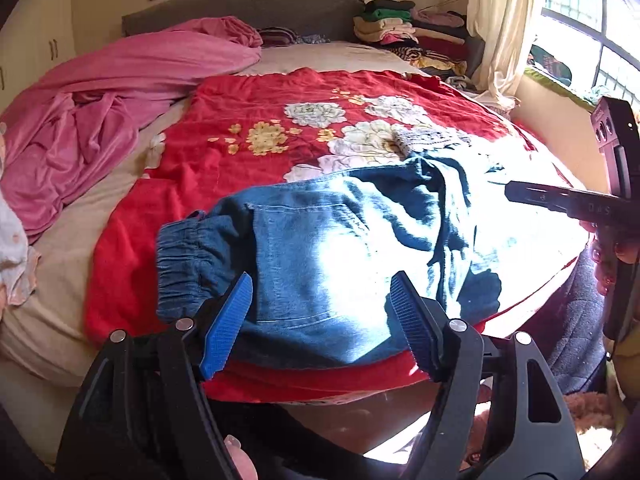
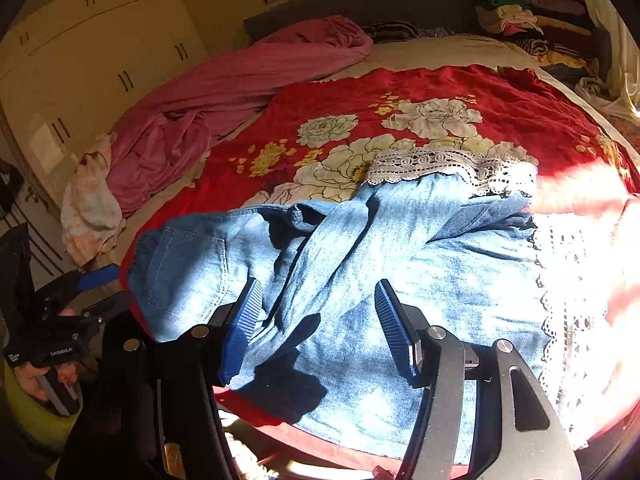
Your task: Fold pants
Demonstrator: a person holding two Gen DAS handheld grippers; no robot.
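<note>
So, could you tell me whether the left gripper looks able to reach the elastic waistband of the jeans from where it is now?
Probably yes. The left gripper is open above the jeans, and the elastic waistband lies exposed just to its left on the red quilt, with nothing covering it.

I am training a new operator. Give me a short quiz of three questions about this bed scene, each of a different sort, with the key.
1. True or false: the left gripper is shut on the denim pants.
2. The pants lie on: A) pink blanket B) red floral cover C) floor.
3. Fill in: the trim on the pants' leg hems is white ____.

Key: 1 false, the jaws stand open; 2 B; 3 lace.
</note>
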